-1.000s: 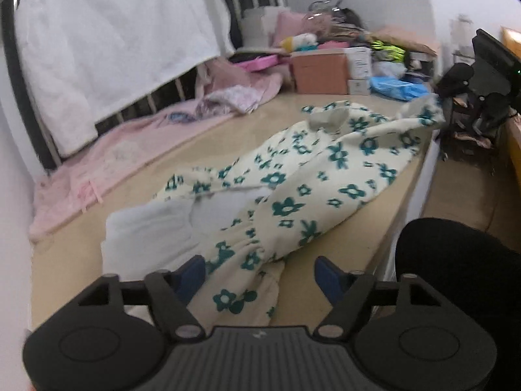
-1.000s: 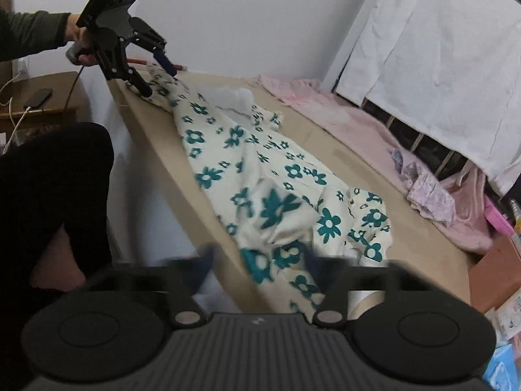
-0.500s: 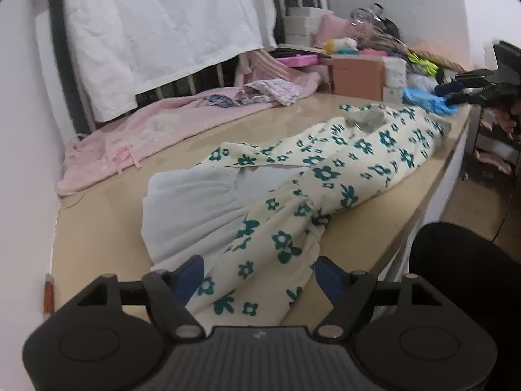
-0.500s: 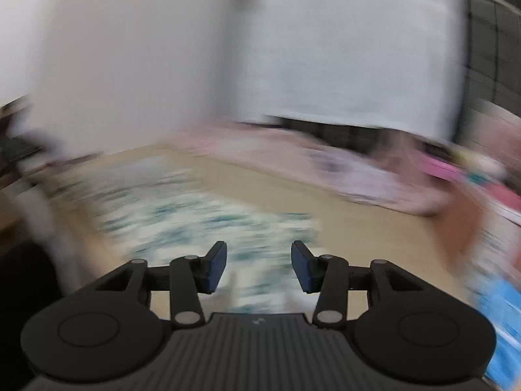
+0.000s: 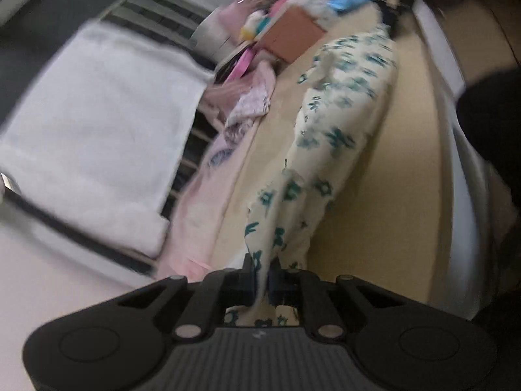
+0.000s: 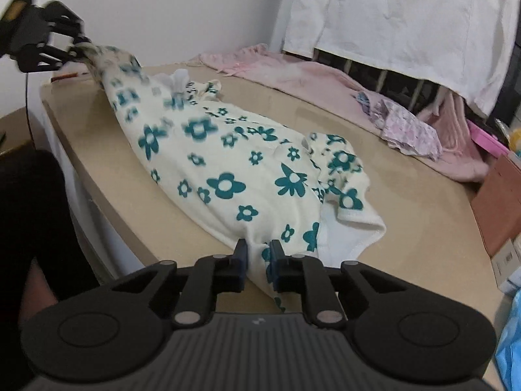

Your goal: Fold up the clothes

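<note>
A cream garment with teal flowers (image 6: 228, 163) lies stretched along the tan table (image 6: 407, 215). My right gripper (image 6: 259, 260) is shut on its near hem, cloth pinched between the blue pads. At the far left of the right wrist view my left gripper (image 6: 76, 49) holds the other end lifted off the table. In the tilted, blurred left wrist view the left gripper (image 5: 260, 273) is shut on the flowered garment (image 5: 338, 123), which runs away toward the far end of the table.
Pink clothes (image 6: 293, 68) lie along the back of the table under a white sheet (image 6: 407, 16) hung on a rail. A brown box (image 6: 501, 202) and clutter stand at the right end. A person's dark-clad leg (image 6: 29, 221) is beside the table's front edge.
Both grippers, open a second ago, have shut on opposite ends of the flowered garment. The left one has lifted its end and the left wrist view has tilted sharply.
</note>
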The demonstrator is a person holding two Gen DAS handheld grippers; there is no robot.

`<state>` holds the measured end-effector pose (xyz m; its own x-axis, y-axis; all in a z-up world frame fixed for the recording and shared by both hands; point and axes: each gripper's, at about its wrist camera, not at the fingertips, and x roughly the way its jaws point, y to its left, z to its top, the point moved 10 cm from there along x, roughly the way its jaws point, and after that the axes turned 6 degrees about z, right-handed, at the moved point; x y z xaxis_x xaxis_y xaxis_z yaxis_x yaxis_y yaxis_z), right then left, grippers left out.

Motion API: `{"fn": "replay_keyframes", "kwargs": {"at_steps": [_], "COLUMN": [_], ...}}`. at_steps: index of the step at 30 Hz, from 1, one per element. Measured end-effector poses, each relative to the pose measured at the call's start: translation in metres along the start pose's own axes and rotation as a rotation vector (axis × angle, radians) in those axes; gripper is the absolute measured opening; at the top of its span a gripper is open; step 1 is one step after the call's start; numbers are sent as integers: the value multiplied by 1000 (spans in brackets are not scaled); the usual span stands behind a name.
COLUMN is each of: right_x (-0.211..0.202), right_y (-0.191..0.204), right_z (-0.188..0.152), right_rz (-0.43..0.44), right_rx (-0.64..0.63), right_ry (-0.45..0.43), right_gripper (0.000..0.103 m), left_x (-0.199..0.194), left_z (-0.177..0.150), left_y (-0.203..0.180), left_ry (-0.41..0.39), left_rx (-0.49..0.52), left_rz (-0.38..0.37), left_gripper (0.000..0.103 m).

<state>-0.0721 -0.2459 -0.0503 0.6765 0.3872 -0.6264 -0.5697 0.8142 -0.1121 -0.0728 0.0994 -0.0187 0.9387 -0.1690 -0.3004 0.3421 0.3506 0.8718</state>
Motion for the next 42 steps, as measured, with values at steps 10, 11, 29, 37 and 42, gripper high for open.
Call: {"fn": "replay_keyframes", "kwargs": {"at_steps": [10,11,29,37,42], "right_x": [-38,-45,24,-3,23], "right_y": [4,5,25,10,-68], "right_z": [27,33,48,82,130], "right_rz": [54,66,-33,-11,-86], "right_rx": [50,54,323,221,179], "right_ry": [-121,-145,-183,-157,-65], "right_gripper": [18,18,21,44,59], "left_x": [-34,-37,58,66,170], "left_z": [-41,-45,1,16,-2], "left_y": [0,-1,-28,74,108], "left_ry": [94,104,153,121,324], "left_rx": [-274,-302,-961,-923,-944], "left_rz": [-191,-210,-210,-181,-353], "left_gripper": [28,28,18,70,93]}}
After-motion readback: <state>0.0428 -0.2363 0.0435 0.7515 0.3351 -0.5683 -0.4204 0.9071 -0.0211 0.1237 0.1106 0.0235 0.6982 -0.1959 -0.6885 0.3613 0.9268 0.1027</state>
